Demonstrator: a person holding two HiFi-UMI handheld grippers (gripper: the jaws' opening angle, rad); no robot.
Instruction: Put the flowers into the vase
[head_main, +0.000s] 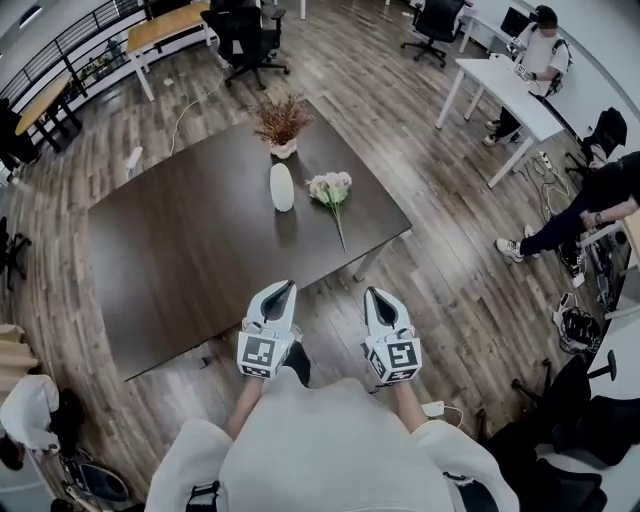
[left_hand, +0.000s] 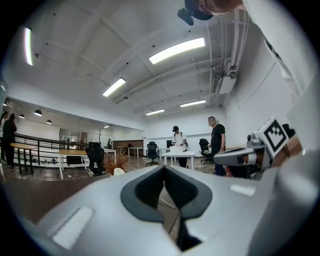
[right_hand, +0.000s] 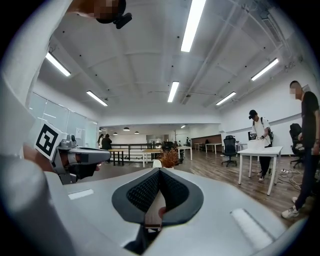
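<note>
A white oval vase (head_main: 282, 187) stands upright near the middle of the dark table (head_main: 170, 260). A bunch of pale pink flowers (head_main: 331, 188) with a long green stem lies flat on the table just right of the vase. Both grippers hang side by side in front of the table's near edge, well short of the flowers. My left gripper (head_main: 285, 289) is shut with nothing in it, and my right gripper (head_main: 371, 294) is shut and empty too. In the left gripper view the jaws (left_hand: 164, 170) meet; the right gripper view shows the same (right_hand: 159, 172).
A pot of dried brown stalks (head_main: 282, 122) stands at the table's far end. White desks (head_main: 505, 92), office chairs (head_main: 247, 40) and several people surround the table on the wooden floor. A seated person's legs (head_main: 560, 226) reach in at the right.
</note>
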